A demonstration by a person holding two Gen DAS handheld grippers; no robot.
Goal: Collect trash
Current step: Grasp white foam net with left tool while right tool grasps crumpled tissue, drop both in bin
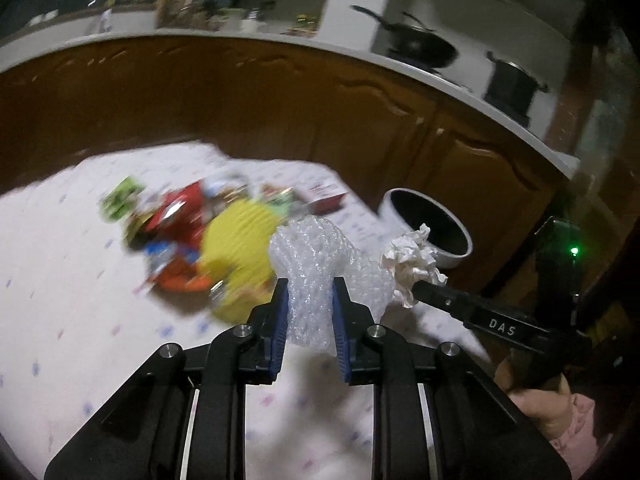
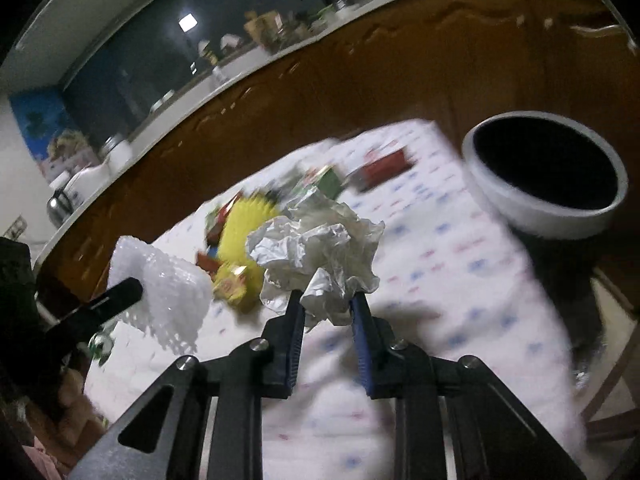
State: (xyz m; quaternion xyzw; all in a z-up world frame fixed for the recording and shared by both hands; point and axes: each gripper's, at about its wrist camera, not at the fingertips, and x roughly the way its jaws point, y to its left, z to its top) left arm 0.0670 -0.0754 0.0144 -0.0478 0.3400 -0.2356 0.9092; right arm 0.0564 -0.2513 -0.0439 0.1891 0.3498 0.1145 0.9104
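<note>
My left gripper [image 1: 310, 312] pinching a wad of bubble wrap [image 1: 316, 268], my right gripper [image 2: 326, 312] clamped on crumpled white paper [image 2: 320, 248], blurred pile of colourful wrappers [image 1: 180, 232] on the patterned tablecloth [image 1: 60, 280] beyond, white bin [image 2: 548, 180] at the table's far edge.

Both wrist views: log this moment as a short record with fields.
left gripper: shut on bubble wrap, held above the table
right gripper: shut on crumpled paper
bin: white, open, dark inside, past the table's edge
table: white patterned cloth
left on table: yellow object, blurred coloured wrappers, red box
</note>
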